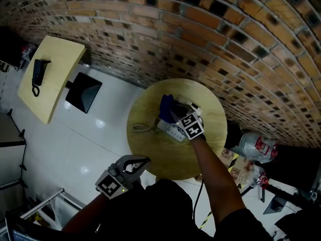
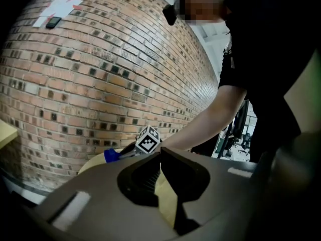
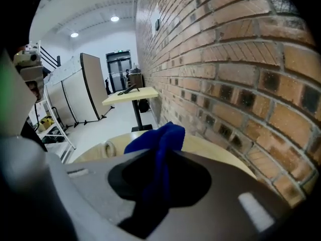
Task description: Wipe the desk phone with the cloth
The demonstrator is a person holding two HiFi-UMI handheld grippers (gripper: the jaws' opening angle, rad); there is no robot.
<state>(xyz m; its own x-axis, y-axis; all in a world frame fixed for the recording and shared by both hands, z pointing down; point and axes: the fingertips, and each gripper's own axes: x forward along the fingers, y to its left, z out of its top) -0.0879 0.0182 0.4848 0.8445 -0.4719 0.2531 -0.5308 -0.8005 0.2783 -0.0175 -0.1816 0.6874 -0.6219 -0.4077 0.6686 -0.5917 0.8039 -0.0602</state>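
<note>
On the round wooden table [image 1: 150, 149] lies a pale grey desk phone [image 1: 172, 131], with a coiled cord [image 1: 142, 128] to its left. My right gripper [image 1: 174, 116] hovers over the phone, shut on a blue cloth [image 1: 167, 106]. In the right gripper view the cloth [image 3: 161, 137] bunches up out of the right gripper [image 3: 163, 153]; the phone is hidden there. My left gripper [image 1: 146, 160] hangs at the table's near edge, off the phone, jaws together and empty. In the left gripper view the left gripper [image 2: 159, 155] faces the cloth [image 2: 111, 155].
A brick wall [image 1: 210, 29] curves close behind the round table. A rectangular yellow table [image 1: 55, 69] at the far left carries a dark handset-like object [image 1: 39, 74]. Plastic bags [image 1: 256, 147] and clutter lie on the white floor to the right.
</note>
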